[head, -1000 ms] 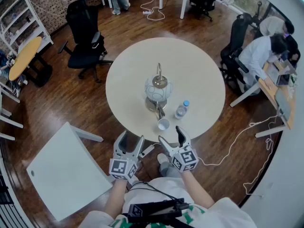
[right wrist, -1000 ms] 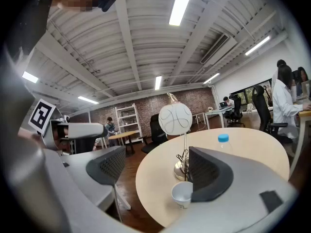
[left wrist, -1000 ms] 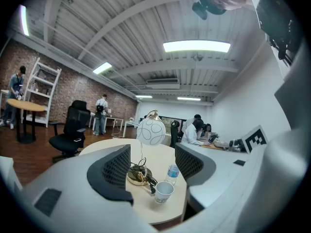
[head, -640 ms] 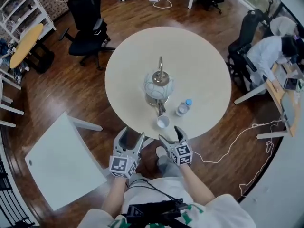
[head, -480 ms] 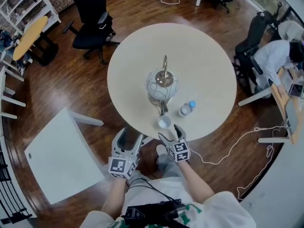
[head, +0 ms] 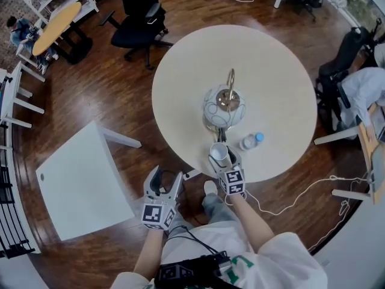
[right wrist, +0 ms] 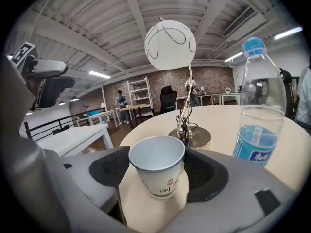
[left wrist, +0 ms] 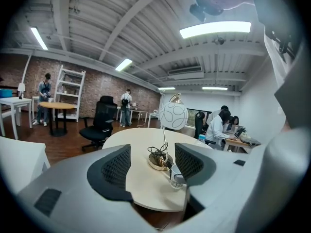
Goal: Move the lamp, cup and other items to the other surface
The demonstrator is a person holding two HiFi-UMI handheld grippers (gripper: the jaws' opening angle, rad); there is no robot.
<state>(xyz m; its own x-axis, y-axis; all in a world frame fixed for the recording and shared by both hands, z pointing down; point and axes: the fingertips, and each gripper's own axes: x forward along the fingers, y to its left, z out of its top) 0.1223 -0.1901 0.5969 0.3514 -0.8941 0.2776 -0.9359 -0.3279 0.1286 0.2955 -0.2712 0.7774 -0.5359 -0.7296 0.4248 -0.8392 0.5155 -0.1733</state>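
Observation:
A white paper cup point(right wrist: 158, 166) stands near the front edge of the round beige table point(head: 198, 71). My right gripper point(right wrist: 156, 174) has it between its jaws, which have just been closing; both pads meet the cup at its rim. The head view shows that right gripper point(head: 220, 156) at the table's edge, around the cup point(head: 219, 153). Behind the cup stands a globe lamp point(head: 223, 108) on a brass base, and to its right a water bottle point(head: 249, 141). My left gripper point(head: 162, 180) hangs open and holds nothing, off the table to the left; its own view shows the lamp point(left wrist: 173, 116) ahead.
A white square table point(head: 78, 179) stands low at the left over the wooden floor. A black office chair point(head: 139, 23) is beyond the round table. A white cable point(head: 289, 197) trails on the floor at the right. People sit at desks at the far right.
My right gripper has gone forward from in front of the table and now has the cup between its jaws. The left gripper has stayed back and sunk a little.

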